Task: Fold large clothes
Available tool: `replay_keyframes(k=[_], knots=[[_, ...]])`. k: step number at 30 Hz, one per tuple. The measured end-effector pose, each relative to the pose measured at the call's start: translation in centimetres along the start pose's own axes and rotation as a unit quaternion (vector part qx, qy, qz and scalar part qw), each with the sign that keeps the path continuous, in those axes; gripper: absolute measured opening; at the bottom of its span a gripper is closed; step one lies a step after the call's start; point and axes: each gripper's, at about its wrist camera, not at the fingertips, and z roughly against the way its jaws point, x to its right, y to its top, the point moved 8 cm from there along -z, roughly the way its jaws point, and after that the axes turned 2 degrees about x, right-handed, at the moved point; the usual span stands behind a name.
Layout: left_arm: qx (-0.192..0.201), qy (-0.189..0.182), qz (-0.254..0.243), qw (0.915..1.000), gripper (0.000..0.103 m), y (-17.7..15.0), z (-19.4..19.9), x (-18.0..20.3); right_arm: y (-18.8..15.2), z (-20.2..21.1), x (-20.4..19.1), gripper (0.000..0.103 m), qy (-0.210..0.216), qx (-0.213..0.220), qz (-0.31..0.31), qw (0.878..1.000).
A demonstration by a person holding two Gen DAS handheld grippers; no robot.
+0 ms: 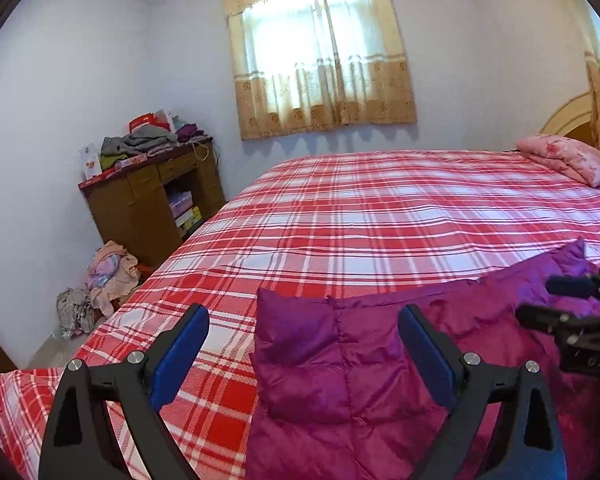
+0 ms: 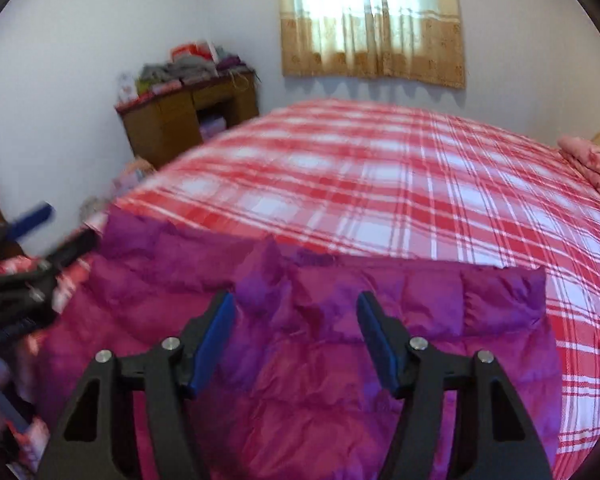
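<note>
A magenta-purple quilted jacket lies spread on the near part of the red plaid bed. My left gripper is open above the jacket's left edge; one blue pad is over the bedspread, the other over the jacket. In the right wrist view the jacket fills the foreground, with a raised fold just beyond the fingertips. My right gripper hangs open over it, its pads apart and pressing on nothing. Each gripper shows in the other's view: the right gripper at the right edge, the left gripper blurred at the left edge.
A pink folded quilt lies by the headboard at the far right. Left of the bed stands a wooden cabinet with clothes piled on top, and more clothes lie heaped on the floor. A curtained window is on the far wall.
</note>
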Motion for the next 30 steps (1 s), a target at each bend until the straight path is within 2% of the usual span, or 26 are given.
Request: replay_keyframes(k=[3, 7, 11, 15, 18, 21, 22, 26, 28, 30], knots=[[-0.007, 0.009, 0.005, 0.9999, 0.096, -0.5, -2.3, 0.2, -1.7, -2.3, 3.2, 0.060, -0.050, -0.031, -0.028, 0.998], [-0.034, 0.016, -0.015, 0.9992, 0.096, -2.0, -5.7, 1.4, -3.2, -2.8, 6.7, 0.057, -0.065, -0.033, -0.104, 0.992], [-0.075, 0.017, -0.026, 0.9967, 0.096, -3.5, -8.1, 2.1, -3.2, -3.1, 6.6, 0.057, -0.070, -0.032, -0.107, 0.991], [-0.063, 0.023, -0.028, 0.9974, 0.096, -1.8, -6.2, 2.6, -3.6, -3.7, 6.4, 0.058, -0.078, -0.039, -0.104, 0.991], [-0.054, -0.001, -0.021, 0.9983, 0.096, 0.0, -4.1, 3.9, -3.4, -3.5, 6.3, 0.058, -0.085, -0.043, -0.099, 0.991], [-0.049, -0.038, -0.017, 0.9979, 0.096, 1.0, -2.9, 6.2, -2.7, -2.5, 6.8, 0.058, -0.103, -0.030, -0.107, 0.988], [-0.051, -0.040, -0.019, 0.9978, 0.096, 1.0, -3.0, 6.8, -2.3, -1.7, 6.8, 0.058, -0.108, -0.021, -0.114, 0.987], [-0.073, -0.027, -0.042, 0.9961, 0.096, -1.0, -5.2, 8.9, -1.6, -1.0, 5.5, 0.058, -0.111, -0.016, -0.096, 0.989], [-0.102, -0.018, -0.053, 0.9932, 0.096, -2.8, -7.1, 9.3, -2.1, -1.9, 5.0, 0.059, -0.105, -0.025, -0.089, 0.990], [-0.134, -0.021, -0.040, 0.9900, 0.096, -4.3, -8.4, 9.2, -2.9, -3.0, 5.2, 0.059, -0.091, -0.032, -0.103, 0.990]])
